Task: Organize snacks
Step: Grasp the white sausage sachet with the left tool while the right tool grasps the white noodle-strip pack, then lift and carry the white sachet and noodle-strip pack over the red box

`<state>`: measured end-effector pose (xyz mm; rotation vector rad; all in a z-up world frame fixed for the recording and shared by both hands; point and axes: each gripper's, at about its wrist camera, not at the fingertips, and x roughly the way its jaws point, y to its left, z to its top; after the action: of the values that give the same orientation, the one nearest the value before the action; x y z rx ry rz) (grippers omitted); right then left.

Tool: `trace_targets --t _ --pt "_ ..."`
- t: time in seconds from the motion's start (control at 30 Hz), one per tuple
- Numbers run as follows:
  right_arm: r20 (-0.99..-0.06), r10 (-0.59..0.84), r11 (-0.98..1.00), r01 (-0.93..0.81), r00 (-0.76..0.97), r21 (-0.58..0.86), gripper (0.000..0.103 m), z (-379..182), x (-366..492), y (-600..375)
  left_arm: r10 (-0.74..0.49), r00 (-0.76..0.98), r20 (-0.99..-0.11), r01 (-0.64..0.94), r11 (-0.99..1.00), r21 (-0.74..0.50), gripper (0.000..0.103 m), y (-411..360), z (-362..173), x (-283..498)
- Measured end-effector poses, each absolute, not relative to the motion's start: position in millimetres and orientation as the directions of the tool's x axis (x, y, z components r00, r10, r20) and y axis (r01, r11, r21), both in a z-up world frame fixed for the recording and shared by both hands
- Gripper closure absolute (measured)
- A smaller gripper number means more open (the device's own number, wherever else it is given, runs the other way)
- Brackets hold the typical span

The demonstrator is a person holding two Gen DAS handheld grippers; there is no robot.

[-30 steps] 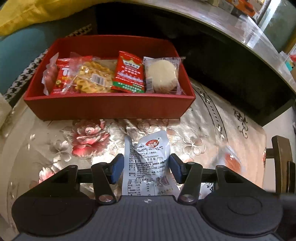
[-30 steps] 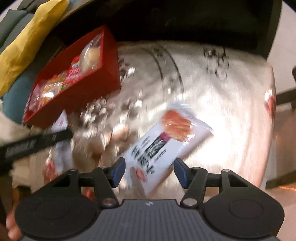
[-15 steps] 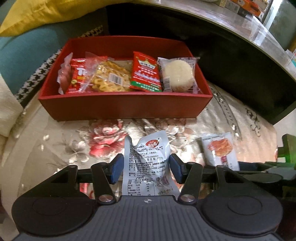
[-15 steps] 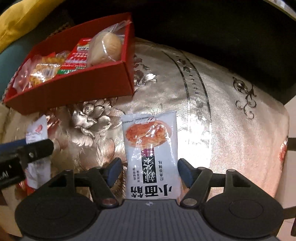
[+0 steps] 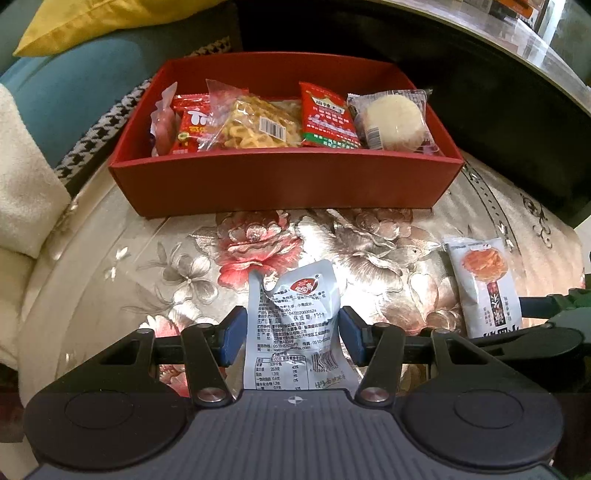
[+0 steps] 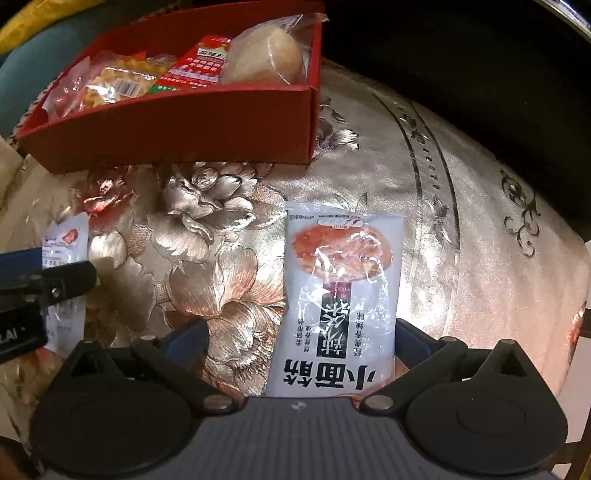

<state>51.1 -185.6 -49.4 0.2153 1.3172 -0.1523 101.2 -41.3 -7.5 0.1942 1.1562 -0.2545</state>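
Grippers aimed steeply down; left gripper [image 5: 291, 332] jaws pinch silver packet [image 5: 293, 325].

I work over a round table under a shiny floral cloth [image 5: 129, 266], glare at three o'clock. Teal sofa [image 5: 74, 99] at ten o'clock, yellow cushion [image 5: 92, 22] on it, cream fabric [image 5: 22, 177] at nine. Glossy tabletop [image 5: 517, 48] at one o'clock, black beneath.
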Motion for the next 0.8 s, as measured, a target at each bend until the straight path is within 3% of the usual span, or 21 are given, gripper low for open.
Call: trace_targets --t 0.27,0.33,0.4,0.47,0.6,0.8 --pt "-0.952 0.009 0.963 0.255 0.305 0.091 0.003 -44.0 42.2 -189.6 -0.091 0.380 -0.920 0.311 0.950 0.035 0.040 -44.5 -11.3 97.8" --pt "-0.953 -0.011 0.960 0.270 0.303 0.074 0.016 -39.7 42.5 -192.6 -0.091 0.380 -0.921 0.314 0.949 0.035 0.040 -44.7 -11.6 97.4" --pt "-0.951 -0.027 0.964 0.259 0.307 0.056 0.039 -35.3 39.0 -193.2 -0.093 0.384 -0.919 0.318 0.947 0.037 0.040 -44.8 -10.6 96.3" --pt "-0.949 -0.042 0.966 0.255 0.311 0.040 0.053 -31.2 35.1 -194.8 -0.093 0.389 -0.917 0.322 0.946 0.040 0.040 -44.2 -9.3 94.9" --pt "-0.949 -0.011 0.963 0.258 0.315 0.075 0.061 -25.1 28.7 -196.6 -0.094 0.396 -0.914 0.327 0.944 0.045 0.040 -43.8 -7.0 92.0" --pt "-0.939 0.010 0.967 0.236 0.343 0.097 0.062 -12.6 22.8 -184.6 -0.094 0.403 -0.910 0.331 0.942 0.049 0.041 -44.7 -5.0 89.6"
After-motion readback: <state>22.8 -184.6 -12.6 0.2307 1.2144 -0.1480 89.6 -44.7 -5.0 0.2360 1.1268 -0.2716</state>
